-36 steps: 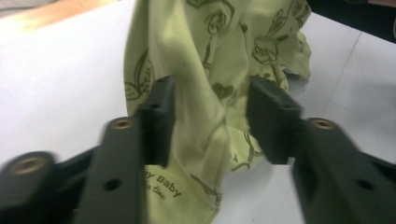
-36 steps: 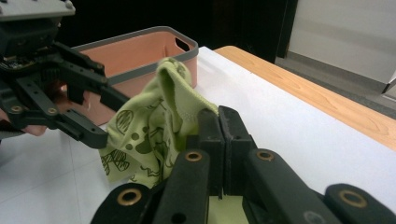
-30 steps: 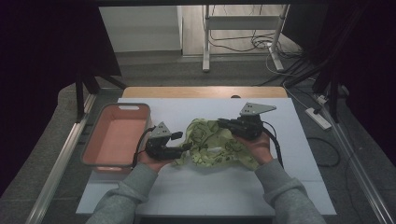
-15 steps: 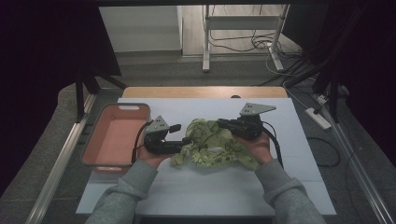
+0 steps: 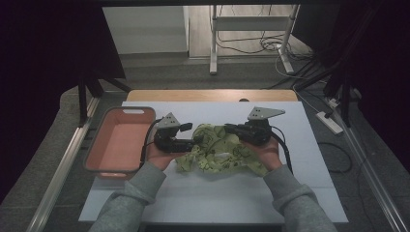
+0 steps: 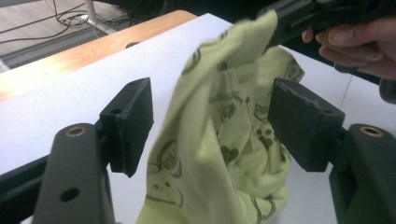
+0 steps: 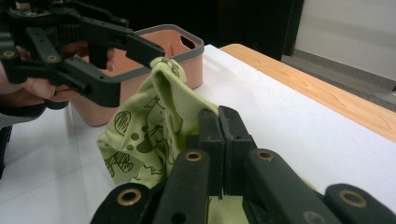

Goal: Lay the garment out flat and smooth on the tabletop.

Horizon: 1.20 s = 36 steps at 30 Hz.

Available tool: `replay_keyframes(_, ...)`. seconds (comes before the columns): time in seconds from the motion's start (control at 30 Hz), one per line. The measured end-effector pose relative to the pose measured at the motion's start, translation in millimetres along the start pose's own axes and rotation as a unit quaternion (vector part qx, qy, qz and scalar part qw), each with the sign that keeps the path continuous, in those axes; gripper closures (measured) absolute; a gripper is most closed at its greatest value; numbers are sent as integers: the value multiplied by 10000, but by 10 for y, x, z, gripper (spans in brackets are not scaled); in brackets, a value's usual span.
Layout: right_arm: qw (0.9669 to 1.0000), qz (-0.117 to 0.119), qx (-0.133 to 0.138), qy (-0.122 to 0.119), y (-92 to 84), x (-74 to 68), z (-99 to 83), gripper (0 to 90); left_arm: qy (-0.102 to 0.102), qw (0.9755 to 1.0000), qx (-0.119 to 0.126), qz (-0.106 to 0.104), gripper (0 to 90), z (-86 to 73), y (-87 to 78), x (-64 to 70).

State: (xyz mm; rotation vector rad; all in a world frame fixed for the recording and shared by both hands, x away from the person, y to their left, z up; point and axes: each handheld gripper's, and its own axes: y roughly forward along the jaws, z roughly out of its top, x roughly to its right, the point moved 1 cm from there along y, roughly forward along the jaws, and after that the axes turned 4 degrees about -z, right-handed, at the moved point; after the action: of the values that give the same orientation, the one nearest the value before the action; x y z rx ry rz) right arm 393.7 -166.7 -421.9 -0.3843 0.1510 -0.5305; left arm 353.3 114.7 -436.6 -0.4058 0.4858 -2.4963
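Left claw had lifted slightly, its jaws just opening — cloth hung between the pads, unpressed, apparently let go for a fresh hold. Right claw was clamped on a cloth fold, keeping it raised off the bench. Bin waited left.

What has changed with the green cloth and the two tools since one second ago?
The left tool has just been opening its jaws. The green cloth hangs between them, no longer pressed, and this hand has risen slightly. The right tool stays shut on the cloth in the same place. The pink basket has not moved.
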Motion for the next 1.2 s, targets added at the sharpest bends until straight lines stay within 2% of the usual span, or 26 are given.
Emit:
replay_keyframes(0.07, 10000, 6, 1, -6, 1, -2, 1, 890, -15, 10000, 31, -50, 313, 25, 20, -20)
replay_keyframes(0.23, 10000, 26, 6, -15, 4, -9, 3, 890, 38, 10000, 87, -25, 322, 88, 74, -78)
replay_keyframes(0.47, 10000, 75, 4, 11, 14, -17, -1, 891, 174, 9989, -81, -426, 369, 122, 220, -138)
replay_keyframes(0.53, 10000, 80, 2, 6, 11, -20, -1, 891, 219, 9982, -164, -528, 439, 107, 240, -137)
replay_keyframes(0.7, 10000, 78, 7, 27, 6, -17, -4, 890, 218, 9972, -154, -703, 742, 90, 210, -138)
replay_keyframes(0.77, 10000, 87, 16, 44, 4, -14, -7, 889, 215, 9971, -167, -718, 790, 83, 197, -137)
replay_keyframes(1.07, 9998, 153, 47, 93, 21, -21, -18, 887, 123, 9978, -113, -636, 822, 49, 152, -121)
replay_keyframes(1.2, 9998, 161, 65, 90, 20, -22, -20, 884, 146, 9980, -88, -616, 823, 42, 147, -98)
